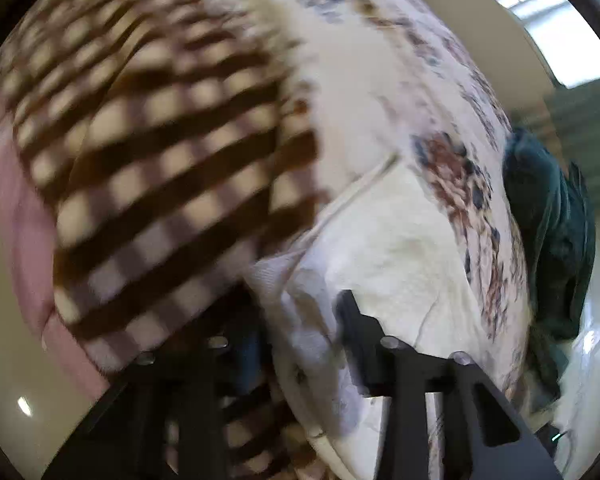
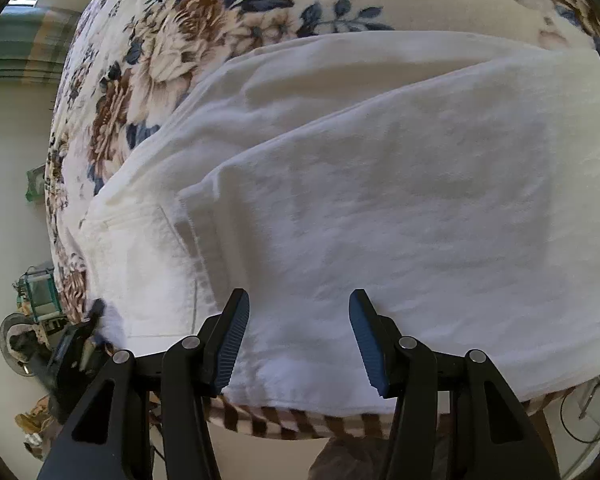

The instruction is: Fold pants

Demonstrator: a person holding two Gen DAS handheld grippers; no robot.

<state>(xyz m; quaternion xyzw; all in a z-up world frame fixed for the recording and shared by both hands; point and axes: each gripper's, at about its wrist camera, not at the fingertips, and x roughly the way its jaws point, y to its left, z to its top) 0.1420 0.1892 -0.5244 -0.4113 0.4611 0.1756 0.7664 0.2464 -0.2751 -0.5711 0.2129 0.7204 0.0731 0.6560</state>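
The white pants (image 2: 380, 200) lie folded on the bed, one layer over another, with the waistband and pocket toward the left. My right gripper (image 2: 299, 304) hangs open just above their near edge, with nothing pinched between its blue pads (image 2: 232, 340). At the pants' left corner, my left gripper (image 2: 94, 312) touches the cloth. The left wrist view is blurred. There a bunch of white pants cloth (image 1: 380, 248) stands between the fingers of my left gripper (image 1: 300, 312). The left finger is mostly hidden, so I cannot tell whether the pads press the cloth.
A floral bed cover (image 2: 188, 40) lies under the pants. A brown checkered blanket (image 1: 160, 160) lies beside them and hangs over the near bed edge (image 2: 292, 424). A dark green cloth (image 1: 552, 220) hangs past the bed's far side. Clutter (image 2: 36, 292) sits on the floor at the left.
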